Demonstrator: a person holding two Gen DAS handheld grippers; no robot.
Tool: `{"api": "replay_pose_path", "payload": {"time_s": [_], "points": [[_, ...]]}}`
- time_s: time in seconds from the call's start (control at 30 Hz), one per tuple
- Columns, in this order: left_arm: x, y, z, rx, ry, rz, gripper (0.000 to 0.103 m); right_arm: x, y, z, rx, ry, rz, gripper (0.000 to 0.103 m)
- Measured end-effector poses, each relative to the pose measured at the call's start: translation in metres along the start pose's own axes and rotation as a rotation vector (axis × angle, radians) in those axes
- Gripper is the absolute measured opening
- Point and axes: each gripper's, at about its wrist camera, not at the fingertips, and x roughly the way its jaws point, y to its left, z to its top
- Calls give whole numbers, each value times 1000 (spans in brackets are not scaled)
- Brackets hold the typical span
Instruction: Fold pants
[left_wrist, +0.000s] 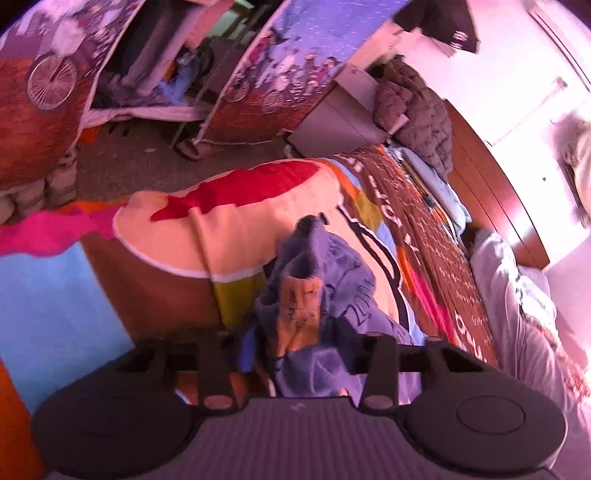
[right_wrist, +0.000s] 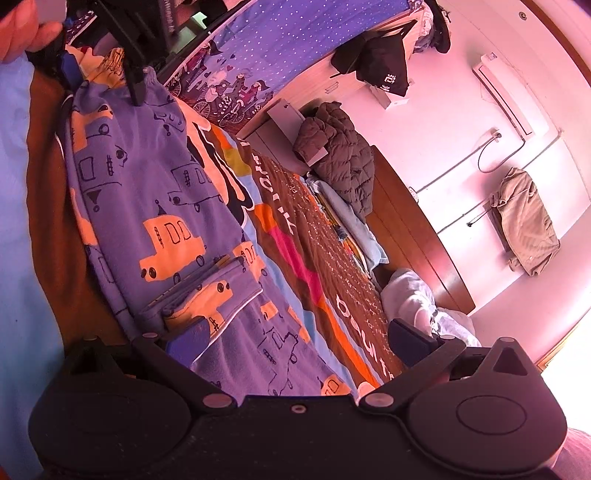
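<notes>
The blue pants (right_wrist: 155, 206) with orange car prints lie stretched along the bright patterned bedspread (right_wrist: 295, 236). My left gripper (left_wrist: 312, 236) is shut on a bunched end of the pants (left_wrist: 314, 280) and holds it lifted over the bed; it also shows at the far end of the pants in the right wrist view (right_wrist: 138, 85). My right gripper (right_wrist: 295, 343) is open, its fingers spread wide just above the near end of the pants, holding nothing. A folded cuff (right_wrist: 207, 295) lies between its fingers.
A grey padded jacket (right_wrist: 340, 166) and a light bundle (right_wrist: 424, 306) lie at the bed's far side by the wooden headboard (right_wrist: 417, 229). A printed curtain (left_wrist: 291, 62) and floor (left_wrist: 147, 158) lie beyond the bed. Clothes hang on the wall (right_wrist: 524, 221).
</notes>
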Motion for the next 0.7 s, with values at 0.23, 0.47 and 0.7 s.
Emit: {"api": "replay_pose_path", "payload": {"time_s": [0.23, 0.47, 0.7], "points": [[-1, 8, -1, -44, -9, -2, 16, 2, 2, 0, -16, 10, 8, 102], [-10, -19, -5, 68, -82, 27, 13, 0, 4, -1, -25, 10, 5, 102], [-19, -56, -2, 150, -103, 54, 12, 0, 4, -1, -27, 6, 2, 102]]}}
